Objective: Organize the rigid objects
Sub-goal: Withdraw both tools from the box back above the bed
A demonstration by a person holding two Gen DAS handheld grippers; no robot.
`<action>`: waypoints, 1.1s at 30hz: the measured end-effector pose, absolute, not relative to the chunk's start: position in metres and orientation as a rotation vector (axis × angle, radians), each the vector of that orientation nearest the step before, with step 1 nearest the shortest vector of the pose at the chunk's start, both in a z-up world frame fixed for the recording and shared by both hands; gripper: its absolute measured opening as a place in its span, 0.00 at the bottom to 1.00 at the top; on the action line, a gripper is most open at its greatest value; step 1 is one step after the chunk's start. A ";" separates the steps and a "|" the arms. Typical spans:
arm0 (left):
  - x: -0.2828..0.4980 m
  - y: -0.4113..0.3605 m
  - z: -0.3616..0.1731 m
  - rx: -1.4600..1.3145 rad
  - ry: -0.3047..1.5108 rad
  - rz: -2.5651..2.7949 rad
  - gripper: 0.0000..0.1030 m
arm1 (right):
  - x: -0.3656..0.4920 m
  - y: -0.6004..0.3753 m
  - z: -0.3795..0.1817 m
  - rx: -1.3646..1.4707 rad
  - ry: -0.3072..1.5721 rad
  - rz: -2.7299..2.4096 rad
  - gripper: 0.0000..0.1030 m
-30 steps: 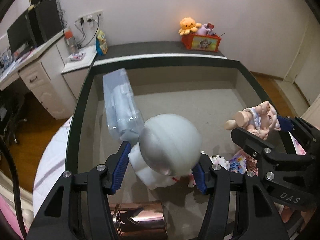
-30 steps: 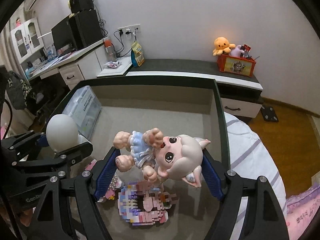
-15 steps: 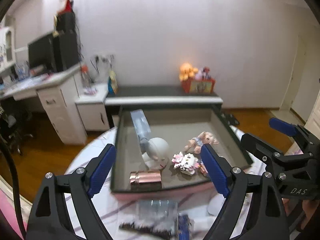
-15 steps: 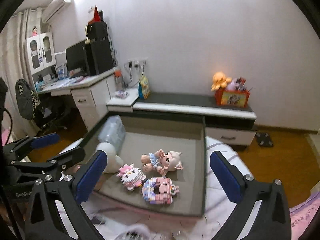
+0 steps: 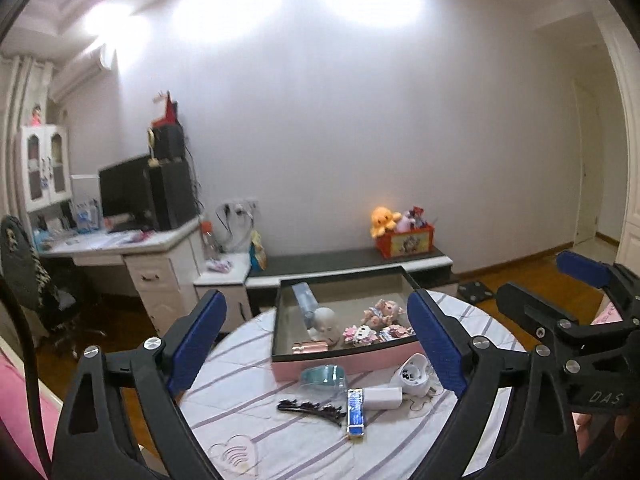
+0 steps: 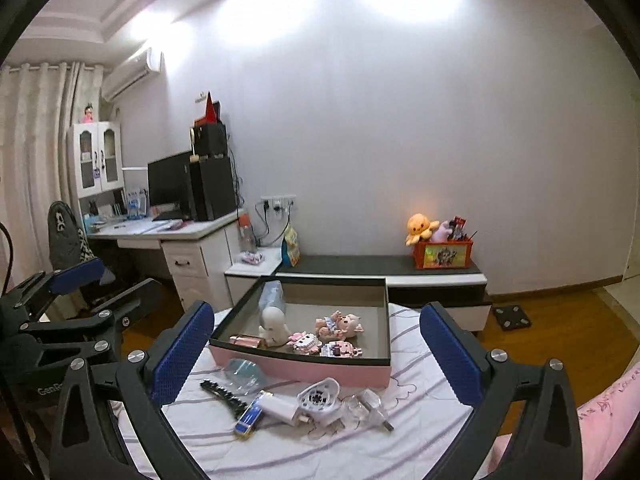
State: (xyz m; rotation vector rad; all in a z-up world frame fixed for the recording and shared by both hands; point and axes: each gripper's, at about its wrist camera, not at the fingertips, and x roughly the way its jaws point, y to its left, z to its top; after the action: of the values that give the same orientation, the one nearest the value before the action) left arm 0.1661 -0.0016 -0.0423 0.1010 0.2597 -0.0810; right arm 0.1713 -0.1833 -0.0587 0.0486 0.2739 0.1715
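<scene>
A pink box (image 5: pixel 344 362) (image 6: pixel 304 370) stands on the round striped table (image 5: pixel 240 392). Inside it lie a white round-headed figure (image 5: pixel 325 320) (image 6: pixel 274 322), a pink doll (image 5: pixel 380 312) (image 6: pixel 340 324), block toys (image 6: pixel 320 344), a rose-gold tube (image 5: pixel 310 347) and a clear packet (image 5: pixel 304 300). My left gripper (image 5: pixel 316 344) and right gripper (image 6: pixel 316 352) are both open and empty, held well back from the box.
In front of the box lie a black hair clip (image 5: pixel 312 407), a blue strip (image 5: pixel 355 414), a white plug (image 6: pixel 320 396), a teal clear item (image 5: pixel 324 376) and a white charger (image 6: pixel 276 404). A desk with a monitor (image 6: pixel 168 184) stands at the left, a low cabinet (image 6: pixel 380 268) behind.
Both grippers let go of the white figure and the pink doll, which now lie in the box. Both grippers opened and pulled far back and up from the box.
</scene>
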 end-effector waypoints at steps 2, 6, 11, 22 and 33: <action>0.150 -0.001 -0.040 0.104 0.241 -0.069 0.92 | 0.155 -0.182 -0.057 0.045 0.251 0.162 1.00; 0.123 0.002 -0.037 0.079 0.218 -0.070 0.93 | 0.129 -0.180 -0.053 0.049 0.230 0.163 1.00; 0.094 0.009 -0.031 0.046 0.180 -0.062 0.94 | 0.103 -0.177 -0.045 0.034 0.201 0.159 1.00; 0.072 0.015 -0.024 0.036 0.132 -0.027 0.97 | 0.083 -0.169 -0.038 0.023 0.171 0.168 1.00; 0.079 0.012 -0.030 0.042 0.153 -0.030 0.98 | 0.082 -0.172 -0.044 0.026 0.188 0.161 1.00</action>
State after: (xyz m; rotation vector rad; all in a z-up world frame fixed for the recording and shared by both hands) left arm 0.0790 0.0123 -0.0301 0.0425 0.1534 -0.0297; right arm 0.0823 -0.1716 -0.0436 0.0265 0.1879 0.1614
